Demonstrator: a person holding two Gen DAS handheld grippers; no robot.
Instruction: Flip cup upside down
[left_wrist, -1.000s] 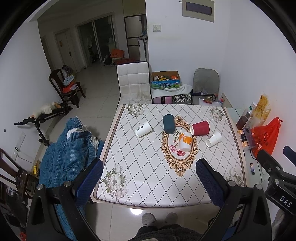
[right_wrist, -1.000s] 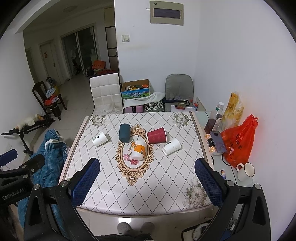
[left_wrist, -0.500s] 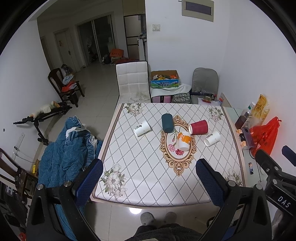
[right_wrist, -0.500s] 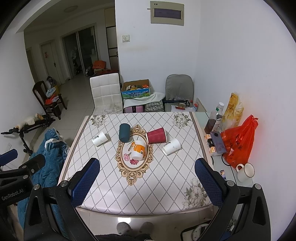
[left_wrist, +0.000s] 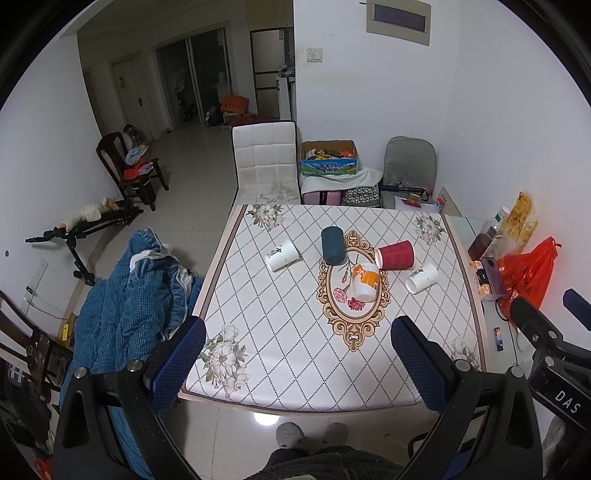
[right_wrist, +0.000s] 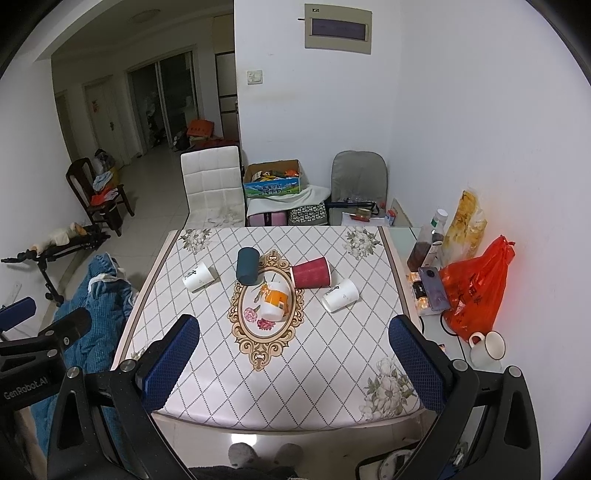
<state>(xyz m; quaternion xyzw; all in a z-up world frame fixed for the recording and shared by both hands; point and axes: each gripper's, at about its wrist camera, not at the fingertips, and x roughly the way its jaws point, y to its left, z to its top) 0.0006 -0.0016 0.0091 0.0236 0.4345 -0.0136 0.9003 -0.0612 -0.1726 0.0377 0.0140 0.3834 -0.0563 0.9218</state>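
Left gripper low in frame, jaws spread wide, nothing between. Right gripper same: released, empty, over near table edge. Five cups on their sides at frame centre: white cup leftmost, dark teal cup, orange-patterned cup on oval medallion, red cup, second white cup rightmost. Red and patterned cups possibly touching; hard to tell.

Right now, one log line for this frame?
phase: approach | left tongs: open, empty | right tongs: open, empty | five cups on table: all on their sides | none flipped yet
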